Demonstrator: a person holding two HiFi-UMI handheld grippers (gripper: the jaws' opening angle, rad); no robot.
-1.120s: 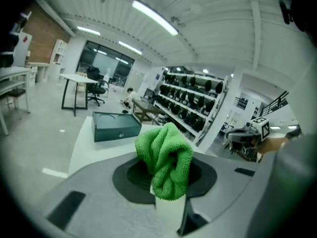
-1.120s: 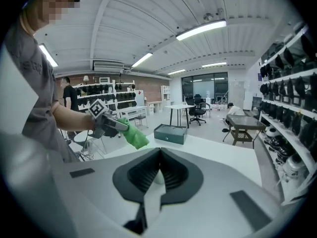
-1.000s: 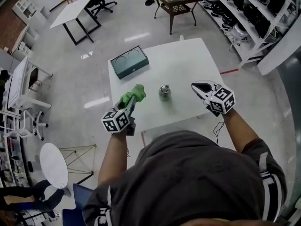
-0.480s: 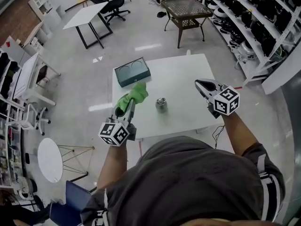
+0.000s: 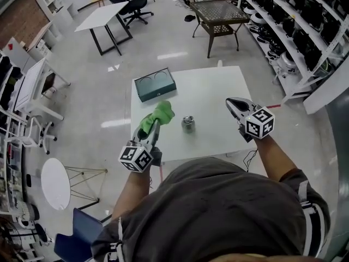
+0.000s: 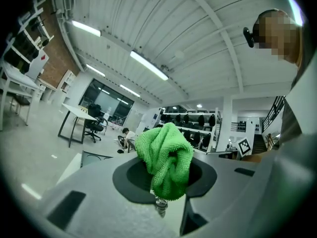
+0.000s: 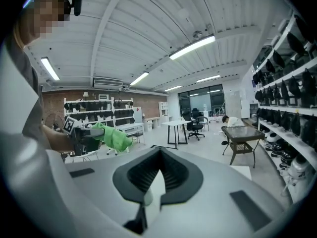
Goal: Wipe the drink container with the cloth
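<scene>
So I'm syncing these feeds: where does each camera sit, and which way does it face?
Head view: on the head, steeply down at white table, drink can, left gripper, right gripper, arms, torso.
Left gripper view: along its jaws, shut on the green cloth, level across the room.
Right gripper view: along its open, empty jaws; also shows that cloth.

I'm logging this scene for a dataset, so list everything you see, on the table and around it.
Square table: one, white, centre of the head view.
Small metal drink container: one, silver, upright near the table's middle.
Shallow box with two round recesses: one, dark teal, table's far left corner.
Fluffy cloth: one, green, clamped in the left gripper, left of the container, not touching it.
Glass-topped side table: one, brown, on the floor beyond.
Desk with black legs: one, white, far left.
Left gripper: one, shut on the cloth.
Right gripper: one, jaws apart, empty, above the table's right part.
</scene>
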